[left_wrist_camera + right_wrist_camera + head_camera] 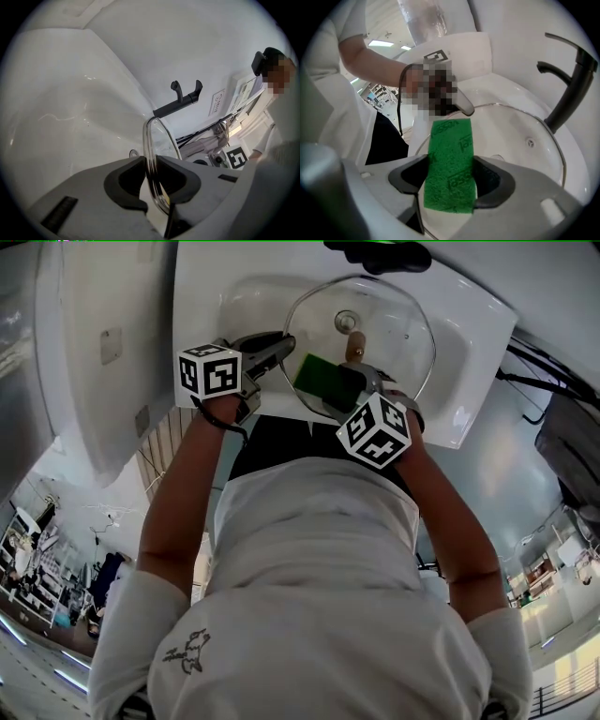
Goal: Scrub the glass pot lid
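The pot lid [398,338] is clear, smooth glass with a shiny metal rim. The green scouring pad [451,164] looks rough and fibrous. The white sink [248,301] is glossy; its black faucet [575,89] is matt.

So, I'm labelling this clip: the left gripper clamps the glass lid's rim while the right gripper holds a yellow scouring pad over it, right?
Not yellow: the right gripper view shows a green scouring pad in the right gripper. The rest holds: the left gripper clamps the rim of the glass lid.
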Tool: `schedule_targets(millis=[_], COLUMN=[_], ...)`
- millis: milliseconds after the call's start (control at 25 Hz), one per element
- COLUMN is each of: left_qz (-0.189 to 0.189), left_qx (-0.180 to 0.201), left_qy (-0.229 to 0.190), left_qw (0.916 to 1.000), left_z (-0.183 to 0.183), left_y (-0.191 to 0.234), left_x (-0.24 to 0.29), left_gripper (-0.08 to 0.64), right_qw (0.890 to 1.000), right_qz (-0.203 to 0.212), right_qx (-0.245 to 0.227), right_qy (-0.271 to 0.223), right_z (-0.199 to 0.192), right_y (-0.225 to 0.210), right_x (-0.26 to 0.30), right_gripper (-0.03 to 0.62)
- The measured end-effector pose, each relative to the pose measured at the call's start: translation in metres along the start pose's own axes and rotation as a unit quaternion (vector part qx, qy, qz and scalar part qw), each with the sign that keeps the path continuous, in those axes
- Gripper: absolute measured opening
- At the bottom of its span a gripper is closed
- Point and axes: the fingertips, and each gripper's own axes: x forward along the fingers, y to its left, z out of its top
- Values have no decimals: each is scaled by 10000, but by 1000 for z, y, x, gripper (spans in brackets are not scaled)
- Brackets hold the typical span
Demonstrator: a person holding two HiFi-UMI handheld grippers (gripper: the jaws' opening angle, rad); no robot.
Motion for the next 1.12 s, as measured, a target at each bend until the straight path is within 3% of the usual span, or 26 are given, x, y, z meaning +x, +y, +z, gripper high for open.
schedule_targets(millis=[80, 160, 320, 520, 640, 920, 1120], left_qz=[-22, -42, -44, 20, 1, -4, -8], left_qx=[16, 20, 17, 40, 66, 20, -9], left_qy=[34, 55, 48, 79, 87, 21, -25], left_qw=[10000, 10000, 10000, 10000, 9999, 10000, 10000], left_z=[-1, -2, -1, -2, -1, -2, -3], left_y=[0, 0, 1, 0, 0, 1, 0], left_x=[0, 2, 1, 1, 1, 1, 0], left_gripper=[72, 71, 71, 71, 71, 71, 71], right_qw=[9995, 9961, 9815, 9747, 9768, 9866, 9877], right_qz=[-201, -723, -1560, -1956, -1989, -1620, -1381], right_qx=[208, 477, 1080, 1077, 793, -83, -729], right_qy=[-84, -176, -275, 10, 64, 154, 106], right_z=[-1, 0, 13, 23, 29, 41, 34], right_y=[-21, -63, -142, -151, -139, -102, -79], right_x=[-10, -24, -37, -24, -18, 1, -1], right_gripper=[295, 296, 296, 295, 295, 295, 291])
